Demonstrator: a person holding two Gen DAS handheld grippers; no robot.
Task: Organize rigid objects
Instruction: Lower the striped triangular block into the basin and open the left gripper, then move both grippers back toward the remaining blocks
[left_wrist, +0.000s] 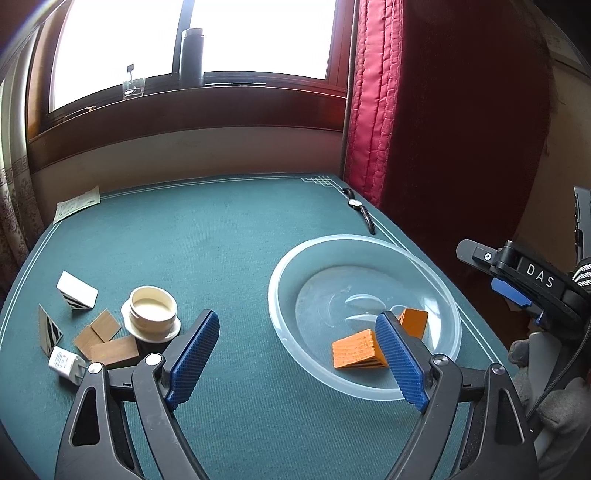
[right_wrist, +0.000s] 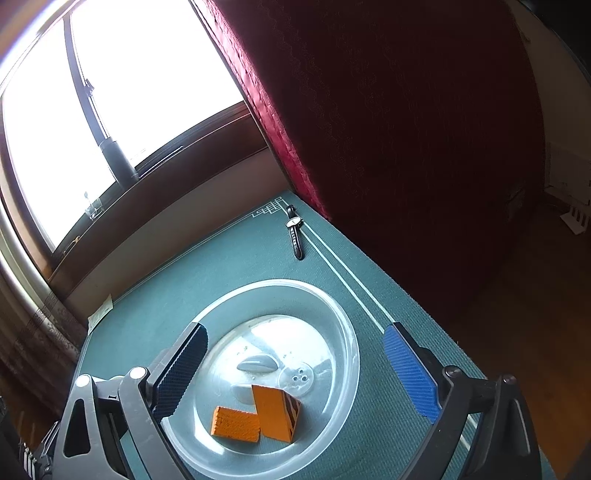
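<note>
With both sets of jaws spread and empty, the left gripper (left_wrist: 299, 354) could clip the bowl (left_wrist: 280, 314) rim at 3 o'clock, jolting the orange blocks (left_wrist: 356, 354).

Glossy clear plastic bowl (left_wrist: 436, 273) on matt, seemingly woven green mat (left_wrist: 221, 251).

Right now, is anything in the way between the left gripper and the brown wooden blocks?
Nothing visible blocks them. The left gripper is open and empty, and the brown blocks lie ahead to its left on bare green mat. The cream lid sits just beside them, close enough to bump.
</note>
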